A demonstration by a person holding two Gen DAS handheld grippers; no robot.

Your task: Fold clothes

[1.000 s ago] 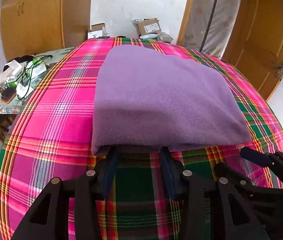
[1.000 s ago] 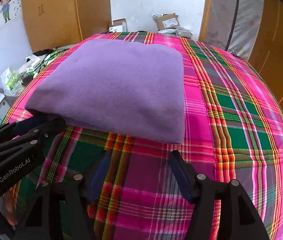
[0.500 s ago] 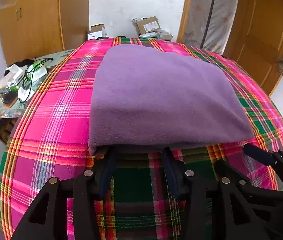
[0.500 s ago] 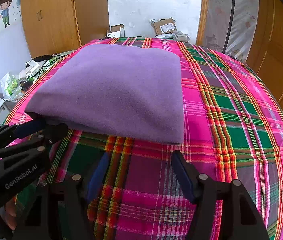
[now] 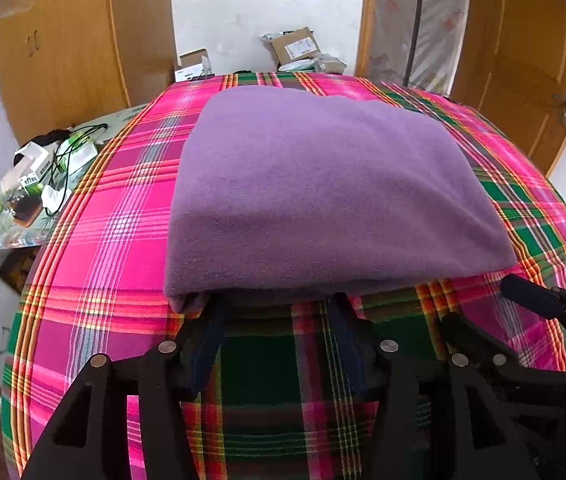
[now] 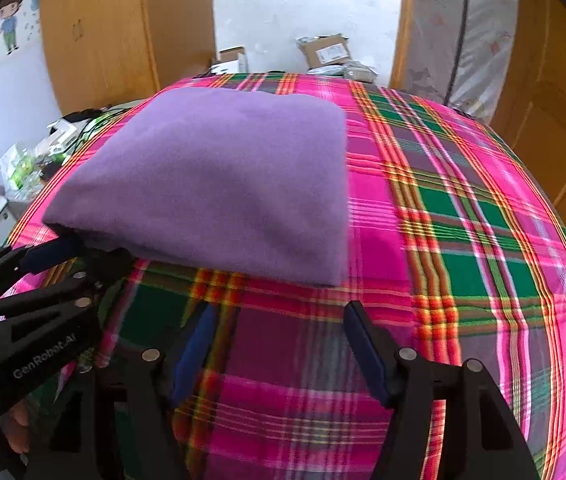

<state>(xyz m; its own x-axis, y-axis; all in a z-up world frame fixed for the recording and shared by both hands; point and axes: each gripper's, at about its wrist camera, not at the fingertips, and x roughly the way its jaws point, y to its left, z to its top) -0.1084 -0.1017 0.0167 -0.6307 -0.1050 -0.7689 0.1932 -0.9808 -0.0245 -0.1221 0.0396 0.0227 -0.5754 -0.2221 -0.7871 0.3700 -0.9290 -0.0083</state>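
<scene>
A folded purple fleece cloth (image 5: 323,192) lies flat on the pink and green plaid sheet (image 5: 95,240). My left gripper (image 5: 277,302) sits at the cloth's near edge with its jaws opening. Its dark fingertips are tucked just under the overhanging hem, and the pads press on nothing. In the right wrist view the same cloth (image 6: 219,184) lies up and to the left, with the left gripper (image 6: 83,254) at its near left corner. My right gripper (image 6: 279,316) stands open over bare sheet, just short of the cloth's near right corner.
A low side table (image 5: 23,184) with boxes and cables stands left of the bed. Wooden wardrobe doors (image 5: 63,52) rise behind it, and a wooden door (image 5: 523,60) stands at the right. Cardboard boxes (image 5: 295,46) lie on the floor past the far edge. A hand (image 6: 17,428) holds the left gripper.
The left gripper's jaws have spread wider apart at the cloth's near edge. The cloth and the right gripper have stayed where they were.
</scene>
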